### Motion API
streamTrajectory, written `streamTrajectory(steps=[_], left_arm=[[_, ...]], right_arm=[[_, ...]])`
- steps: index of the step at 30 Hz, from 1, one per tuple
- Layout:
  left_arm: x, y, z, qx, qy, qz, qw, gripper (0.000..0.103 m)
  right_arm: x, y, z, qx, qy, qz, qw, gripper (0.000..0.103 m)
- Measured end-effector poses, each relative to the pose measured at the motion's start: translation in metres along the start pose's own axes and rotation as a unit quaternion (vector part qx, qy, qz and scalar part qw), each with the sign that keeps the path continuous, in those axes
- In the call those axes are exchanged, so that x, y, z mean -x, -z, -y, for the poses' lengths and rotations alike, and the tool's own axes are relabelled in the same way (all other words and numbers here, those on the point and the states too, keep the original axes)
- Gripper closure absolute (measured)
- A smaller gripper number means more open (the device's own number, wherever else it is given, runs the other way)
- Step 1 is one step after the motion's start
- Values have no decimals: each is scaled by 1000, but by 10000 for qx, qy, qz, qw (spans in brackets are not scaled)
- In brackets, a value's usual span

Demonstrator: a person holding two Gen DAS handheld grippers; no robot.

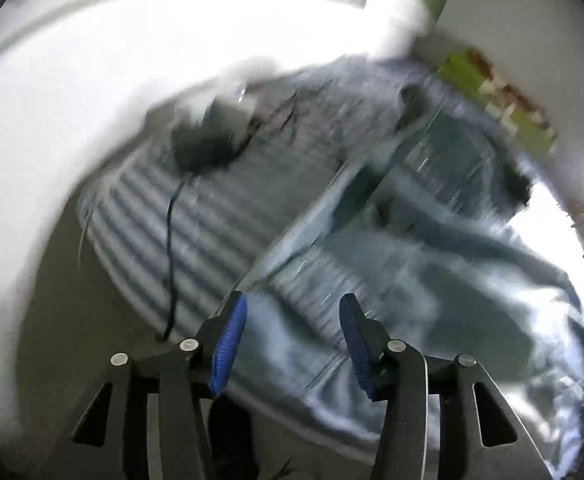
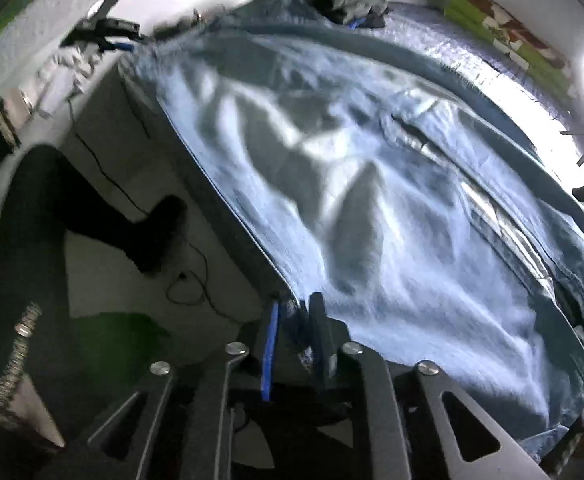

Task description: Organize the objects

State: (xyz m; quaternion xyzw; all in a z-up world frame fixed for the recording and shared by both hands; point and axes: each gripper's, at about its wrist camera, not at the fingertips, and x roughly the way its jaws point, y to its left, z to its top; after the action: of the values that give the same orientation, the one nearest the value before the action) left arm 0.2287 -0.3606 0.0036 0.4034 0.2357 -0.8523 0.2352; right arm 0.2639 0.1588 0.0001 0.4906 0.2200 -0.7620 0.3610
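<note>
Left and right wrist views. You are holding the left gripper (image 1: pixel 292 340) with its blue pads well apart and empty above the denim garment (image 1: pixel 392 240). Your right gripper (image 2: pixel 294 338), nearly closed, is pinching the garment's near edge. The denim is lying spread over the striped mattress (image 1: pixel 195 216).

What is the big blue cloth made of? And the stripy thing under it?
The blue cloth looks like washed denim: faded light blue, soft wrinkles, stitched seams, so probably jeans. The stripy surface beneath looks like woven fabric, maybe a mattress cover or sheet, with grey-blue and pale bands; the blur hides its finish.
</note>
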Motion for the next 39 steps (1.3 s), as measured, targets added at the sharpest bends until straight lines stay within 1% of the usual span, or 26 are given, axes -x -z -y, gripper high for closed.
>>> streamTrajectory(steps=[2, 4, 6, 8, 9, 11, 13, 14, 16, 17, 18, 19, 21, 22, 24, 25, 26, 27, 29, 30, 31, 33, 34, 36, 38, 39], left_arm=[[21, -17, 4, 134, 292, 350, 9989, 40], [42, -36, 10, 273, 608, 799, 9946, 38], [58, -54, 18, 353, 855, 1155, 9890, 27], [66, -71, 32, 336, 978, 1279, 9864, 25], [68, -81, 40, 257, 1030, 1279, 9861, 25], [71, -98, 62, -73, 991, 1285, 9867, 25], [72, -115, 90, -483, 923, 1291, 9861, 25], [70, -122, 103, -690, 928, 1252, 9854, 24], [60, -134, 133, -1261, 884, 1051, 9825, 19], [54, -138, 148, -1547, 733, 1004, 9801, 19], [46, -139, 163, -1867, 503, 994, 9761, 19], [37, -141, 177, -2182, 358, 951, 9706, 19], [16, -142, 201, -2679, 193, 756, 9603, 16], [4, -140, 211, -2897, 124, 658, 9548, 15], [-21, -135, 232, -3354, -87, 527, 9405, 14], [-36, -131, 243, -3611, -236, 475, 9310, 14], [-47, -126, 252, -3856, -319, 408, 9212, 13], [-61, -120, 259, -4132, -414, 331, 9091, 13], [-85, -109, 273, -4672, -650, 266, 8813, 13], [-96, -103, 281, -4945, -754, 261, 8655, 13], [-106, -99, 287, -5162, -806, 229, 8524, 13], [-125, -95, 301, -5483, -809, 87, 8323, 11], [-132, -95, 306, -5568, -792, 56, 8268, 11], [-148, -96, 316, -5710, -734, -34, 8177, 8], [-166, -101, 321, -5780, -761, -121, 8124, 7], [-172, -103, 323, -5784, -723, -176, 8124, 7]], right_arm=[[23, -4, 10, -221, -124, 283, 9993, 81], [46, -9, 23, -432, -120, 630, 9970, 81], [74, -14, 43, -785, 0, 1097, 9909, 80], [99, -19, 66, -1123, 113, 1557, 9813, 80], [107, -22, 76, -1274, 261, 1695, 9769, 80], [124, -36, 97, -1402, 557, 1872, 9707, 80], [134, -52, 115, -1388, 750, 1962, 9678, 79], [139, -63, 125, -1350, 837, 1986, 9671, 78], [140, -86, 144, -1342, 1033, 1938, 9663, 75], [139, -100, 155, -1308, 1185, 1901, 9658, 73], [135, -114, 165, -1242, 1379, 1840, 9652, 71], [130, -124, 174, -1198, 1495, 1773, 9653, 69], [109, -149, 198, -1151, 1568, 1529, 9689, 62], [97, -160, 209, -1172, 1602, 1421, 9697, 62], [65, -181, 230, -1154, 1586, 1175, 9735, 62], [51, -189, 236, -1099, 1582, 1070, 9754, 61], [32, -200, 245, -994, 1567, 931, 9782, 60], [17, -208, 250, -923, 1540, 833, 9802, 59], [-11, -223, 261, -803, 1440, 673, 9840, 57], [-24, -230, 265, -749, 1375, 621, 9857, 57], [-33, -233, 266, -707, 1333, 589, 9868, 56], [-55, -243, 271, -561, 1240, 478, 9895, 53], [-65, -248, 273, -480, 1182, 426, 9909, 52], [-83, -257, 277, -295, 1063, 330, 9933, 47], [-99, -265, 282, -143, 983, 255, 9947, 46], [-106, -269, 285, -105, 936, 232, 9953, 45]])
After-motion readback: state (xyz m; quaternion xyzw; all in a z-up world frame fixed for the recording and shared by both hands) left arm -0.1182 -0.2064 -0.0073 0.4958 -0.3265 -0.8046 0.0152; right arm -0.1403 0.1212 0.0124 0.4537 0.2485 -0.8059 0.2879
